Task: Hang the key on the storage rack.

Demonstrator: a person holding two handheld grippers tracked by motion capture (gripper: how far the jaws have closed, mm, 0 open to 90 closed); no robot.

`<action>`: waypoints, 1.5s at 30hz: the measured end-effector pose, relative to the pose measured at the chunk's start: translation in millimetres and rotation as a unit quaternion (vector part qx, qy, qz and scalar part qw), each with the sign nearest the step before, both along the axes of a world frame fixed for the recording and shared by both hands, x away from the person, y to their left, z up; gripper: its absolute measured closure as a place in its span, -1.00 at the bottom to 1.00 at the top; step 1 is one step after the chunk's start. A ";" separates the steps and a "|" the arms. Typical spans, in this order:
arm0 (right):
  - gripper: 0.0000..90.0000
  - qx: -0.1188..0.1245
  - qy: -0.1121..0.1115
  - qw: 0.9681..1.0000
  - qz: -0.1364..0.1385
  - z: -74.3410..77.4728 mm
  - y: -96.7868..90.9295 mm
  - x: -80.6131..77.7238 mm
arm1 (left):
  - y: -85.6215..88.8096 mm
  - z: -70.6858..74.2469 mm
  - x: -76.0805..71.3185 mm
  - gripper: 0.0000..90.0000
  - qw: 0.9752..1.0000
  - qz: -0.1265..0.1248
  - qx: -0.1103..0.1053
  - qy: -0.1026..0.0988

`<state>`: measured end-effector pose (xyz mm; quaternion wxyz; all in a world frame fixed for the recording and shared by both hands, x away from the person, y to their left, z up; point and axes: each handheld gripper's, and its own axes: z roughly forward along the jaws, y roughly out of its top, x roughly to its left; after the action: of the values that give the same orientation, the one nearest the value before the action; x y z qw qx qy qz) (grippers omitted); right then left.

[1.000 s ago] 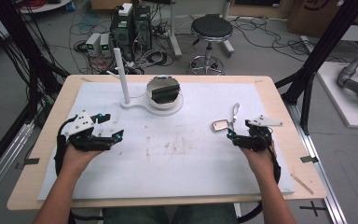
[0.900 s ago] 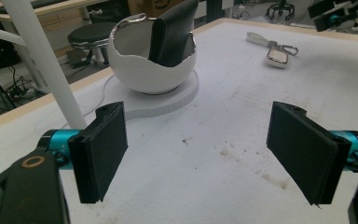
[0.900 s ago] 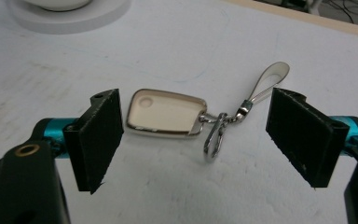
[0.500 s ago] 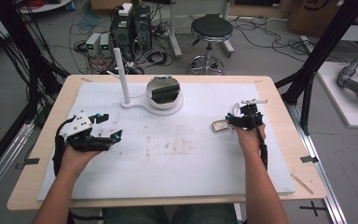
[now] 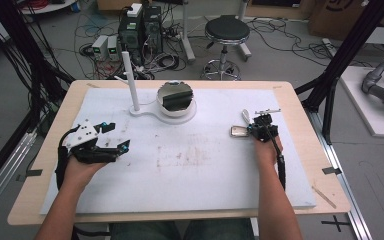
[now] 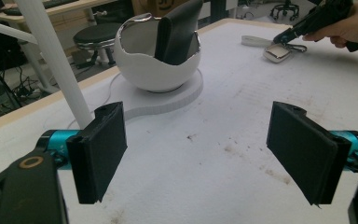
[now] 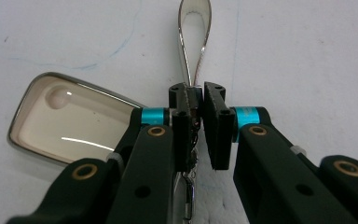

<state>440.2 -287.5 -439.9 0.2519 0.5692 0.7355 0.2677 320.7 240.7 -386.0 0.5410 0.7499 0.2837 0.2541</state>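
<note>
A small silver-rimmed rectangular tag (image 5: 238,131) lies on the white mat (image 5: 190,165) at the right, joined to a white strap loop (image 5: 245,116). My right gripper (image 5: 254,131) points down at it. Its jaws have just been closing and now pinch the strap (image 7: 182,46) where it meets the tag (image 7: 70,121), as the right gripper (image 7: 196,112) view shows. My left gripper (image 5: 118,136) rests on the mat at the left, open and with nothing between its pads (image 6: 102,149). The left gripper view shows the right gripper (image 6: 291,35) over the tag (image 6: 276,52).
A white bowl-shaped holder (image 5: 177,111) with a dark insert (image 6: 179,30) stands on a flat white base at the back centre, with an upright white pole (image 5: 130,82) beside it. The mat is stained in the middle. Beyond the table are a stool (image 5: 225,30) and electronics.
The right hand moved forward and left to the tag, tipped down, and its jaws went from wide open to shut on the strap. The left hand stayed still.
</note>
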 end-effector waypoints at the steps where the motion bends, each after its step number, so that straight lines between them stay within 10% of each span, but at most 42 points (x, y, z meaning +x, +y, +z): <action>1: 0.85 -0.004 0.000 1.000 0.002 0.8 -0.5 -0.4 | 0.3 0.1 -0.3 -0.56 1.000 0.002 -0.001 0.000; 10: 0.85 0.019 -0.067 0.997 0.019 25.4 -7.9 -15.7 | 2.4 0.7 0.7 -0.56 1.000 0.005 -0.002 -0.003; 20: 0.85 0.040 -0.136 0.988 0.069 59.8 4.7 -42.0 | 6.8 3.5 -1.2 -0.56 1.000 0.012 -0.009 -0.006; 32: 0.85 0.056 -0.207 0.964 0.159 112.5 56.6 -66.6 | 15.7 11.1 -9.8 -0.56 1.000 0.015 -0.013 -0.011; 45: 0.85 0.065 -0.235 0.934 0.262 142.0 147.4 -63.7 | 27.2 17.7 -39.8 -0.56 0.999 0.022 -0.022 -0.016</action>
<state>376.5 -140.1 -297.9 0.3009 0.2923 0.7591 0.4978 280.9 267.9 -368.3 0.5561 0.7274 0.2970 0.2712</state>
